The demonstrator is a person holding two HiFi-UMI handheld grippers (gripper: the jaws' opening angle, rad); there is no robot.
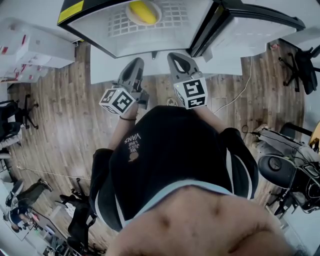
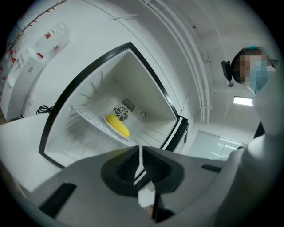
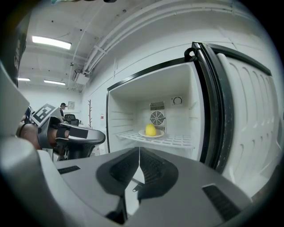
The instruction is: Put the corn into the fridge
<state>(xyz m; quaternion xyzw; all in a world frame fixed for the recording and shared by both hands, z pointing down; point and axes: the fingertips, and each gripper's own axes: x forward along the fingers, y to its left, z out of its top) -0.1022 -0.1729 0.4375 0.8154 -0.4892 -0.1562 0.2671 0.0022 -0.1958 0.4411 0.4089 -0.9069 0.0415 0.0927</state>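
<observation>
With the corn (image 1: 142, 12) already on its plate (image 3: 159, 133) inside the fridge (image 1: 95, 27) ahead, the left gripper (image 1: 135, 63) and right gripper (image 1: 176, 58) hang closed and empty.

One corn (image 1: 142, 12), one plate (image 1: 129, 18), one fridge (image 1: 100, 30), one open door (image 1: 260, 30), two grippers: left gripper (image 1: 136, 63), right gripper (image 1: 176, 56).

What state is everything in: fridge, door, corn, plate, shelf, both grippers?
White fridge with black trim: open.
White fridge door: swung wide open.
Yellow corn cob: lying on the plate, inside the fridge.
White round plate: resting on the wire shelf.
White wire shelf: in place, carrying the plate.
Left gripper: shut, empty.
Right gripper: shut, empty.
</observation>
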